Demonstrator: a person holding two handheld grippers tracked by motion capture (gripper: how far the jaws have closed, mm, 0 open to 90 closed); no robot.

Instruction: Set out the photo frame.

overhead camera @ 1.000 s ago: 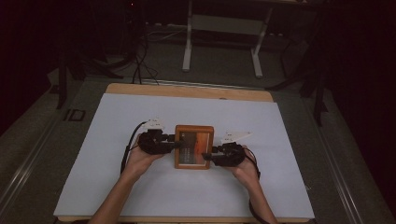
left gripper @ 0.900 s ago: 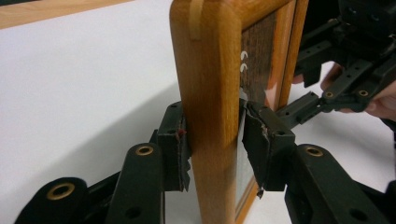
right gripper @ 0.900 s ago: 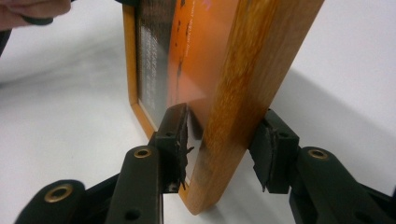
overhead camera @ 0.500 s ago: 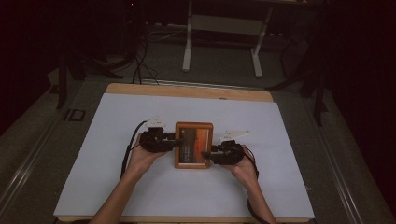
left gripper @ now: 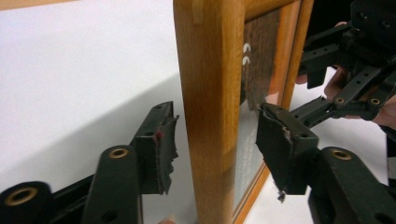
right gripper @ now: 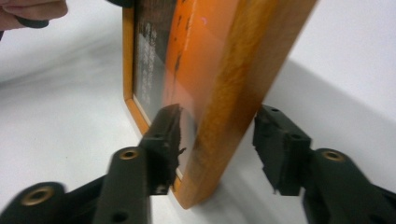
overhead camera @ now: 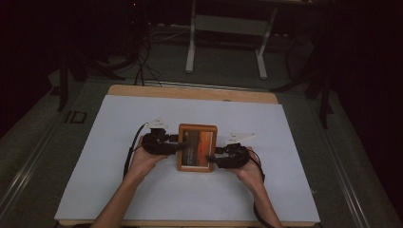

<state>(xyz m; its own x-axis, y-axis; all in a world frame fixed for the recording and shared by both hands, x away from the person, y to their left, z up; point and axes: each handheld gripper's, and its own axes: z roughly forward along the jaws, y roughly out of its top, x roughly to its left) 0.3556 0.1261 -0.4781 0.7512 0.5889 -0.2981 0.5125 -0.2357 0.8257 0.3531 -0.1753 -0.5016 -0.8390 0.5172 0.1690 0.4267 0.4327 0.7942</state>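
So the wooden picture frame (overhead camera: 197, 147) is sitting near the middle of the white table cover (overhead camera: 119, 190), a bit toward the person's side, with the left gripper (overhead camera: 179, 145) at its left edge and the right gripper (overhead camera: 212, 161) at its lower right edge. Looks like the placing part is pretty much done and this is the let-go moment. In the left gripper view the frame's side rail (left gripper: 208, 116) runs up between the two black jaws with a clear gap on both sides, so those jaws have just been opening and aren't pressing on it anymore. Same story in the right gripper view: the frame's wooden edge (right gripper: 233, 107) sits between the jaws, the outer pad (right gripper: 275, 149) stands well off the wood, and the inner pad (right gripper: 166, 140) is just over the glass side, close but apparently not clamping. Both have just been opening, roughly half spread, with the frame between them but not gripped. Whether the frame is lying flat or propped a little is hard to call from the high view. What's left, most likely, is just backing both grippers out sideways without nudging the frame.
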